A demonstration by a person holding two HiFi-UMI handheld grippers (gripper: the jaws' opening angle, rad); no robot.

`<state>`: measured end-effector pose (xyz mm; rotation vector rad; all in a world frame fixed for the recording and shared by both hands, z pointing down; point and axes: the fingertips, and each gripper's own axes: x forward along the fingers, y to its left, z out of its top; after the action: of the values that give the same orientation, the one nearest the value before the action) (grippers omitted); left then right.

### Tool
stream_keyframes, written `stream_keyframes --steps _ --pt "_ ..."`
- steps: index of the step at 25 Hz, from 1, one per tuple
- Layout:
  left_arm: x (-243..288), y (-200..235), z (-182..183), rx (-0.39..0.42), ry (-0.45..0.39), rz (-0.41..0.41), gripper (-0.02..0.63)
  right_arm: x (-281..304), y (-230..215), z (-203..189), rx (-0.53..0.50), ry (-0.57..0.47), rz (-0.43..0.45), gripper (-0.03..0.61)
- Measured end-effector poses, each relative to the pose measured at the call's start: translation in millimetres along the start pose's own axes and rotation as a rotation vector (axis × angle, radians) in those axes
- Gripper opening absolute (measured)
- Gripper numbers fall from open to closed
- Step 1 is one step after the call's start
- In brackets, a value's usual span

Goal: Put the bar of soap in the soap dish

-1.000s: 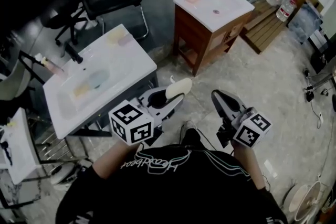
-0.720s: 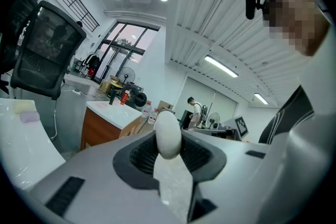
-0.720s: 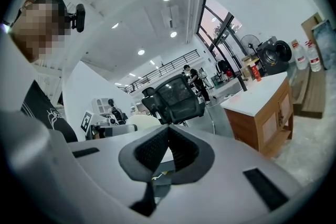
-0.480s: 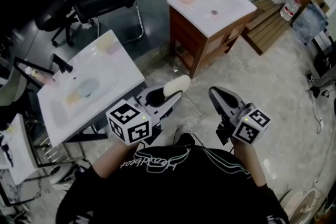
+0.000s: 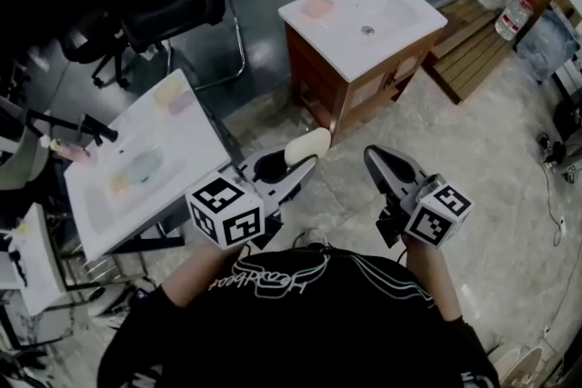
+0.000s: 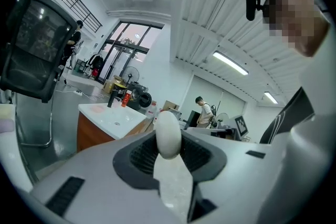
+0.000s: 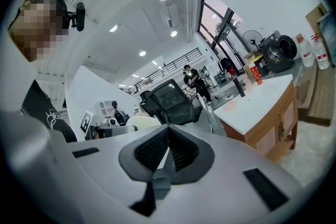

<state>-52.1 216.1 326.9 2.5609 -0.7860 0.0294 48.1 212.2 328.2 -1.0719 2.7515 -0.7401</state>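
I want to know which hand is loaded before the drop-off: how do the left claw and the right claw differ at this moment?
The left claw is clamped on a cream bar of soap, while the right claw holds nothing. The left claw's jaws stand apart, spread by the soap between them. The right claw's jaws meet at their tips. Both claws are grey and point forward, side by side in front of the person.

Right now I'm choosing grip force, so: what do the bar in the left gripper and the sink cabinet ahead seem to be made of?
The bar of soap is cream, matte and round-edged, and looks like solid waxy soap. The cabinet has reddish-brown panels, probably wood or wood veneer. Its countertop is glossy white, likely ceramic, though cast resin would look alike.
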Motion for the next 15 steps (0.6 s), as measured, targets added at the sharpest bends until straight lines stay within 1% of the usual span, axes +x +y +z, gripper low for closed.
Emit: stream_keyframes --steps 8,15 --pt "44 -8 23 0.042 -0.031 0.003 0.129 -13 -38 36 -0.025 -0.037 0.025 0.026" --pt "56 -15 34 0.052 -0.057 0.006 0.129 -21 -45 54 -0.06 -0.054 0.042 0.026"
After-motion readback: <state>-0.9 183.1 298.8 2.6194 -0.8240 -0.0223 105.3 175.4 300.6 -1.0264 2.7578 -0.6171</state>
